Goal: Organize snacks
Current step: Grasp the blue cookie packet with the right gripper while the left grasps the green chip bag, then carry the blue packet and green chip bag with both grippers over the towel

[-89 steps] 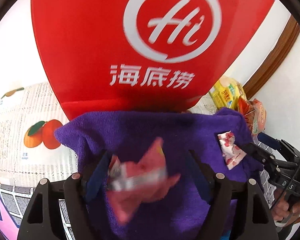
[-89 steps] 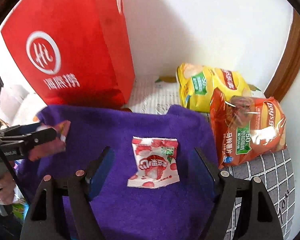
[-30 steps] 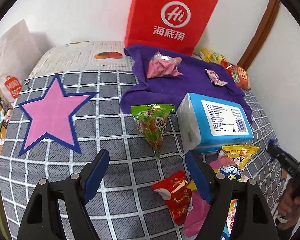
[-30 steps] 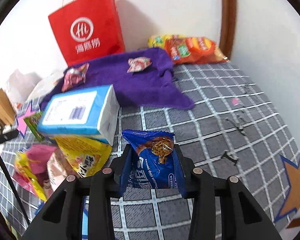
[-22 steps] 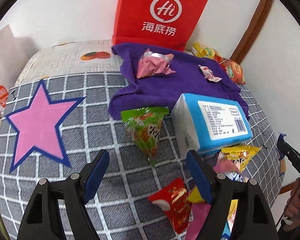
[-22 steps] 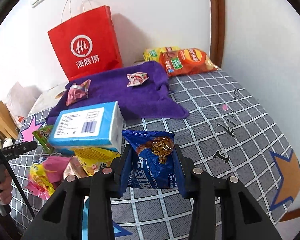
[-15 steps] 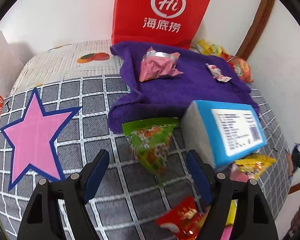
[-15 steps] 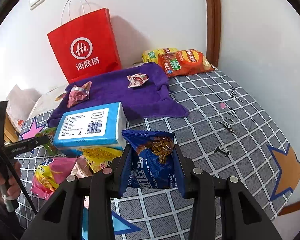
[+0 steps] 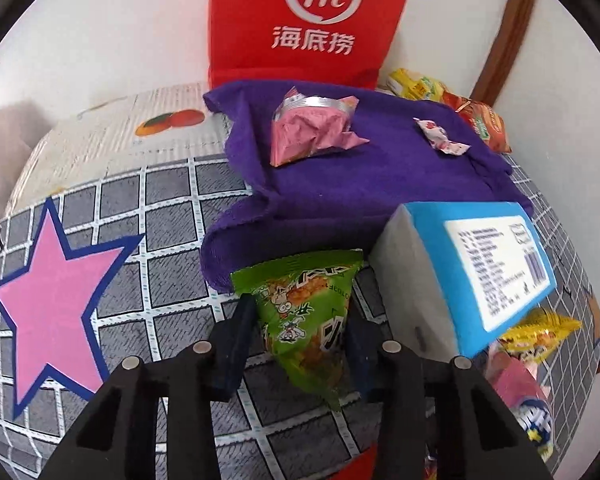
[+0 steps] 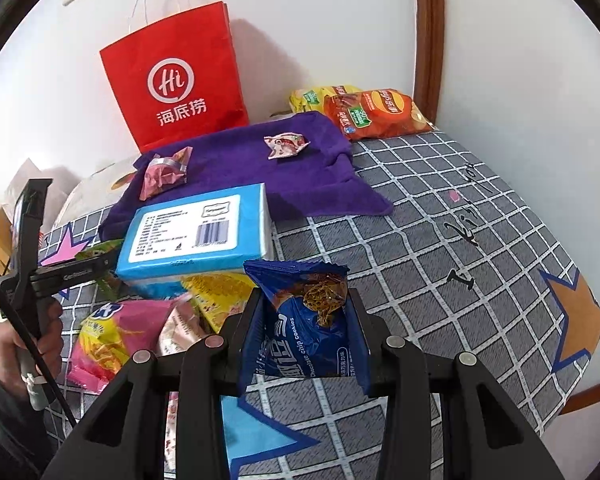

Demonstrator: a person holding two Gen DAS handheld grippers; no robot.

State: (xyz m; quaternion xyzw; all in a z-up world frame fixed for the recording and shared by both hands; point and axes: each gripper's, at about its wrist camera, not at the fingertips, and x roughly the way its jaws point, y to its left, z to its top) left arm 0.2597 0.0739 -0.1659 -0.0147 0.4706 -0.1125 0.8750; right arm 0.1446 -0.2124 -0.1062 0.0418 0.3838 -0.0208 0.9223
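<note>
— Holding what, exactly?

— My right gripper [image 10: 306, 334] is clamped on a blue chocolate chip cookie packet [image 10: 304, 320], both pads pressed to its sides, above the grey checked bedspread [image 10: 440, 248]. My left gripper [image 9: 300, 332] has its jaws drawn in against a green snack bag [image 9: 304, 312]; the pads touch both flanks of it, and it lies on the bedspread by the near edge of the purple towel [image 9: 340, 176].

— What sits around them?

— Just right of the green bag stands a blue tissue pack [image 9: 480, 272], touching the towel's near edge. On the towel lie a crumpled pink packet [image 9: 312, 132] toward its left side and a small red-and-white sweet packet [image 9: 440, 140] toward its right. A red paper bag [image 10: 176, 80] stands against the wall at the towel's far edge, with an orange crisp bag [image 10: 376, 116] and a yellow crisp bag [image 10: 320, 96] in the far right corner. Near the tissue pack's front is a heap of yellow and pink snack packets [image 10: 140, 328].
</note>
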